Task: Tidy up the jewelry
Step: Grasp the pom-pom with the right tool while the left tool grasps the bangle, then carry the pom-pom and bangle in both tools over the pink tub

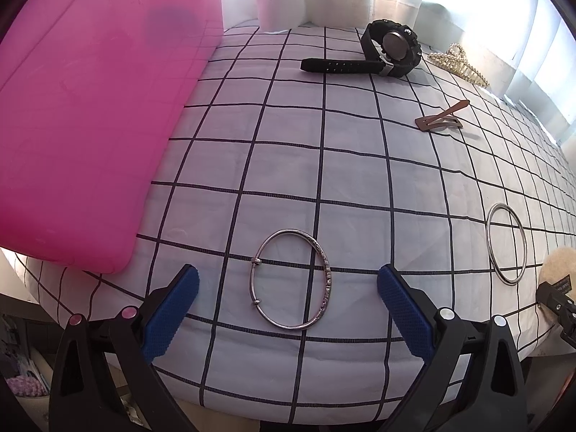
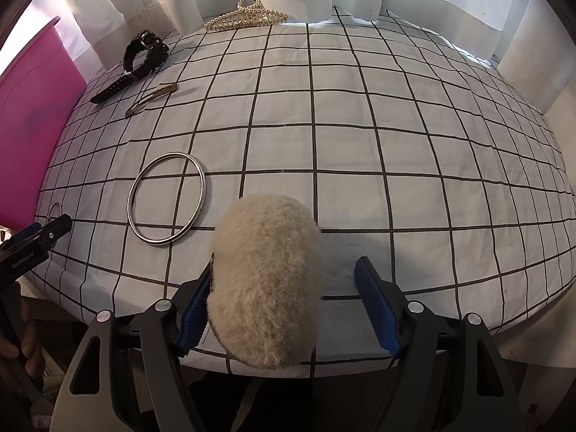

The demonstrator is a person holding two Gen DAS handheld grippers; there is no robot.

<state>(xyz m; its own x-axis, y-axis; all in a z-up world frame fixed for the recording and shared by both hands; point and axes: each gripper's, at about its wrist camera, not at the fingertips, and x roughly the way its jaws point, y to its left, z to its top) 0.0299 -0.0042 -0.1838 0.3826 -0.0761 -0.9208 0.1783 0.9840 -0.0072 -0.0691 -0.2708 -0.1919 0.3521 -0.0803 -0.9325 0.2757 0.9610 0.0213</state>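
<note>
A: Item one — left gripper (image 1: 288, 302)?
B: Jaws spread wide, holding nothing. An engraved silver bangle (image 1: 291, 280) lies flat on the checked cloth (image 1: 360, 165) between the blue pads (image 1: 172, 313), touching neither, near the cloth's front edge.

A: Right gripper (image 2: 284, 302)?
B: Also wide open. A fluffy cream hair clip (image 2: 264, 280) sits between its fingers at the front edge; it rests against the left pad (image 2: 194, 313) and stands clear of the other. Whether that counts as a hold, I cannot tell.

A: Loose stock on the cloth?
B: Plain silver ring bangle (image 2: 166, 197), flat, just beside the fluffy clip on its left. Brown snap hair clip (image 2: 153, 99), further back toward the left edge. Black wristwatch (image 2: 138, 61), strap unbuckled, behind it. Pearl-beaded comb piece (image 2: 246, 14) at the far edge.

A: Container?
B: Pink box (image 1: 90, 126) — along the left edge of the cloth, partly resting on it.
</note>
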